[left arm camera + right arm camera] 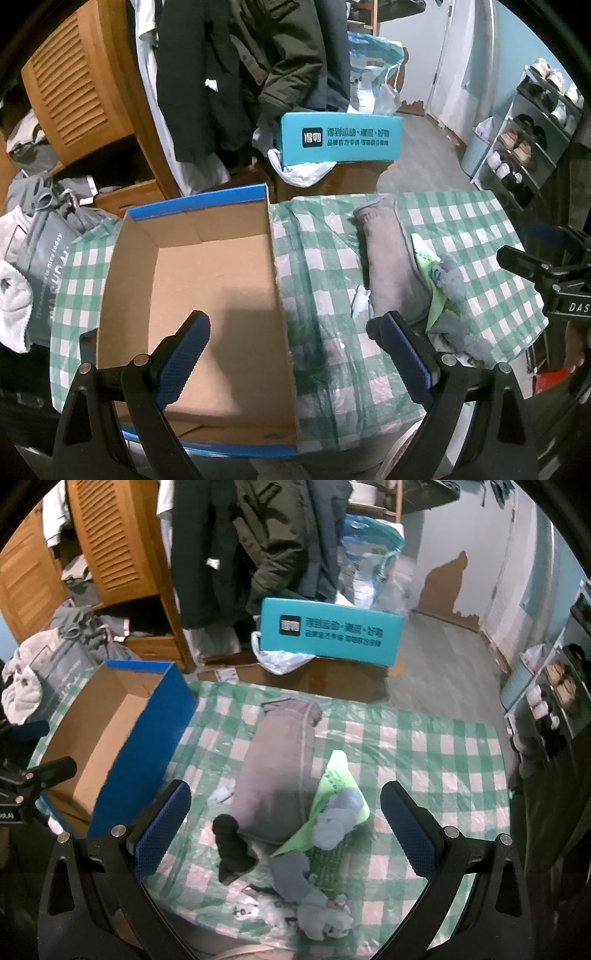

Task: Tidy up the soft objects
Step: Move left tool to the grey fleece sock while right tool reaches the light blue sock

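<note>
An empty blue cardboard box [207, 280] [122, 734] stands on the left of a green-checked table [461, 236] [424, 760]. A folded grey garment [391, 266] [277, 771] lies mid-table. Beside it rest a light-green cloth [338, 786] [436, 295], a pale blue sock [338, 823] [448, 275], a black sock [232, 849], a grey sock [295, 878] [454, 336] and small whitish pieces [321, 915]. My left gripper [291, 354] hovers open over the box's right wall. My right gripper [282, 823] hangs open above the sock pile, holding nothing.
A teal box [340, 138] [328, 631] sits on cartons behind the table. Dark coats [236, 74] hang by a wooden wardrobe [77, 85]. Clothes and a grey bag [44, 258] pile up at left. A shoe rack [524, 140] stands at right.
</note>
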